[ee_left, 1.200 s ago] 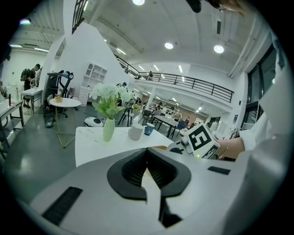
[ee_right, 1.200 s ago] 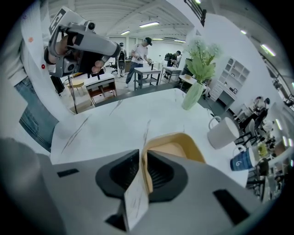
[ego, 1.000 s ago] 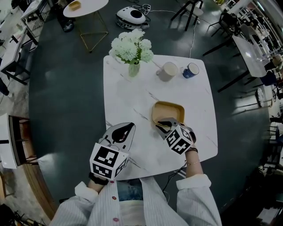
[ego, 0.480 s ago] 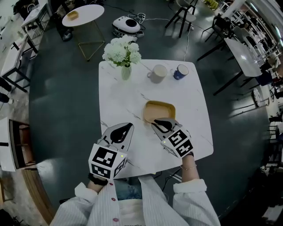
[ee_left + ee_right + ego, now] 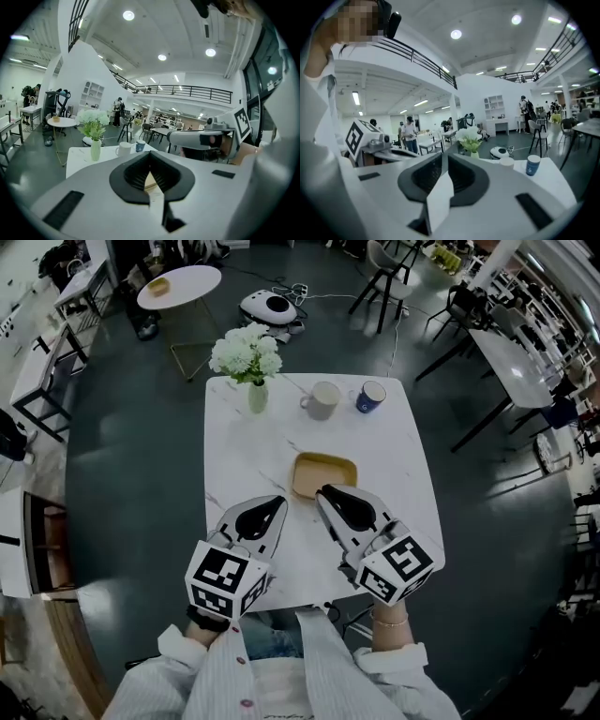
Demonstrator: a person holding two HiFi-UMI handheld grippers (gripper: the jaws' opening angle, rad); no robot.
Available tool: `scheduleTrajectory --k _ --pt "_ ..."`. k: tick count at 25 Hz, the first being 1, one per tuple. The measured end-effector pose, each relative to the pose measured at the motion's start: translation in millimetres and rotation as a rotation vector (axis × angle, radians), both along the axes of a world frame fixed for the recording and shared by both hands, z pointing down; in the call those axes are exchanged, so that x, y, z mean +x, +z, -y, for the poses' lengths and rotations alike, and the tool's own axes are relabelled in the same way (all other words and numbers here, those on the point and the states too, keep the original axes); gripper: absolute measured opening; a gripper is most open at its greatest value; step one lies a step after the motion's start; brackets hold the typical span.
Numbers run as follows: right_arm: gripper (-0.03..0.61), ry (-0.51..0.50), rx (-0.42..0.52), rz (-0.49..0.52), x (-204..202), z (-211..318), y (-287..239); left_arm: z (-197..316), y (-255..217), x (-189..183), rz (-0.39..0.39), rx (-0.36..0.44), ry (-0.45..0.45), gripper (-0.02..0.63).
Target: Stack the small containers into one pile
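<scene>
One tan, rounded-square container (image 5: 323, 474) sits on the white marble table (image 5: 403, 474), slightly right of the middle. I cannot tell whether it is a single piece or a nested pile. My right gripper (image 5: 325, 491) hovers just short of its near edge, jaws shut and holding nothing. My left gripper (image 5: 277, 502) hangs to the left of the container, also shut and holding nothing. In the left gripper view a sliver of the tan container (image 5: 150, 180) shows below the closed jaws of the left gripper (image 5: 150, 153). The right gripper view looks over the closed tips of the right gripper (image 5: 443, 157) towards the table's far end.
At the table's far edge stand a vase of white flowers (image 5: 248, 362), a white mug (image 5: 322, 399) and a blue mug (image 5: 370, 397). Beyond the table are a small round table (image 5: 178, 282), a robot vacuum (image 5: 272, 306) and chairs on the dark floor.
My right gripper has drawn back from the tan container's near edge towards me and risen. The left gripper has barely moved. The head view has tilted, so the table looks smaller.
</scene>
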State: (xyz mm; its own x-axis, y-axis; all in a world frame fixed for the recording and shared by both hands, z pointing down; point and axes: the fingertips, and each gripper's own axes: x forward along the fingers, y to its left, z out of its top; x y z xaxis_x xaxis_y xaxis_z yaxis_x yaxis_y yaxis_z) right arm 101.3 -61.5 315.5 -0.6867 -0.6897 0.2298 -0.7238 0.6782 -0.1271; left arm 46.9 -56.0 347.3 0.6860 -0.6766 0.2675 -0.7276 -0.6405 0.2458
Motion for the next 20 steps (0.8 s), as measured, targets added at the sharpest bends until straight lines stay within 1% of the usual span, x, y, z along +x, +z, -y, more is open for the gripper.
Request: scheduleTrajectory --k 4,8,13,20 --pt "0.041 0.015 0.032 0.08 2 -14 -25 -10 -14 11 -0.008 0.01 0.013 0.017" --pt "0.03 0.018 0.025 0.132 -4 -22 -32 -16 -27 12 -0.011 0.022 0.028 0.017" --pt "0.014 0.03 0.042 0.102 -19 -28 -33 -21 -41 4 -0.02 0.051 0.048 0.017" --pt "0.011 0.088 0.044 0.049 -28 -34 -34 -20 -57 -9 -0.044 0.093 0.07 0.017"
